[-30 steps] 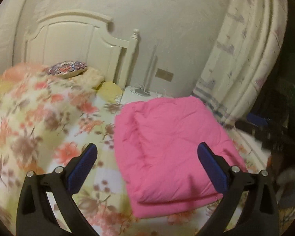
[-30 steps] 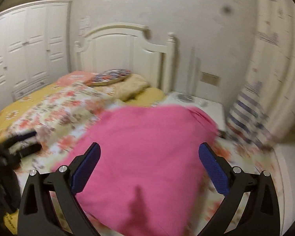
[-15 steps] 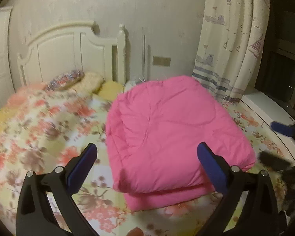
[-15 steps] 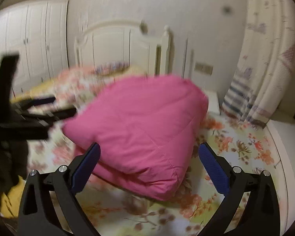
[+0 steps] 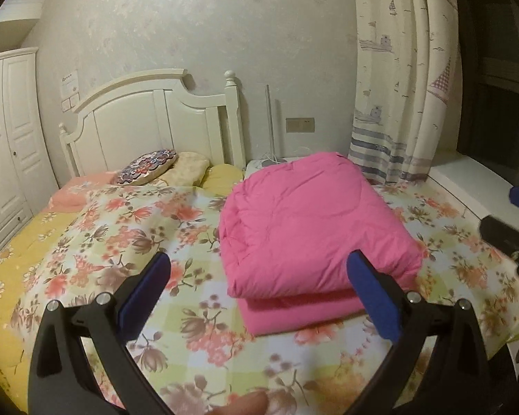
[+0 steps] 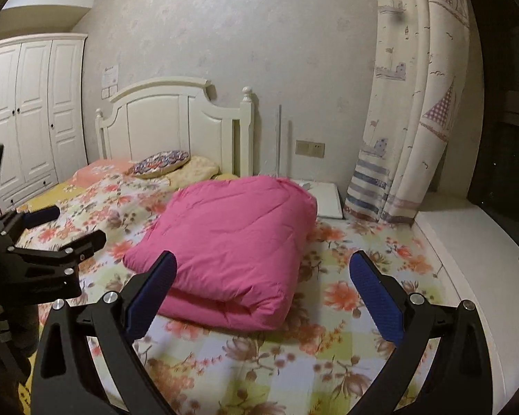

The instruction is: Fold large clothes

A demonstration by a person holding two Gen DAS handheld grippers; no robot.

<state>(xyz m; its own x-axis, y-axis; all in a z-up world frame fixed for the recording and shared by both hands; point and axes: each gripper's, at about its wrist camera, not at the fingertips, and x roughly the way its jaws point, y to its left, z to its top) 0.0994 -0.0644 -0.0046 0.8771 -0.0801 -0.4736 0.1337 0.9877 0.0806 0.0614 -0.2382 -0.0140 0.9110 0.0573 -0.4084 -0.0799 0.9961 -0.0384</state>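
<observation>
A pink padded quilt [image 5: 311,221] lies folded into a thick rectangle on the floral bedspread [image 5: 128,228]. It also shows in the right wrist view [image 6: 231,238]. My left gripper [image 5: 259,287] is open and empty, held above the bed short of the quilt's near edge. My right gripper [image 6: 261,283] is open and empty, also short of the quilt. The left gripper shows at the left of the right wrist view [image 6: 52,231]. The right gripper shows at the right edge of the left wrist view [image 5: 508,228].
A white headboard [image 5: 148,128] and pillows [image 5: 148,169] are at the far end of the bed. A white wardrobe [image 6: 27,110] stands at the left. A curtain [image 6: 415,103] and a white window ledge [image 6: 467,242] are at the right. A white nightstand [image 6: 323,197] stands behind the quilt.
Both grippers have drawn back and up from the quilt, open and empty throughout. The quilt lies folded and still.
</observation>
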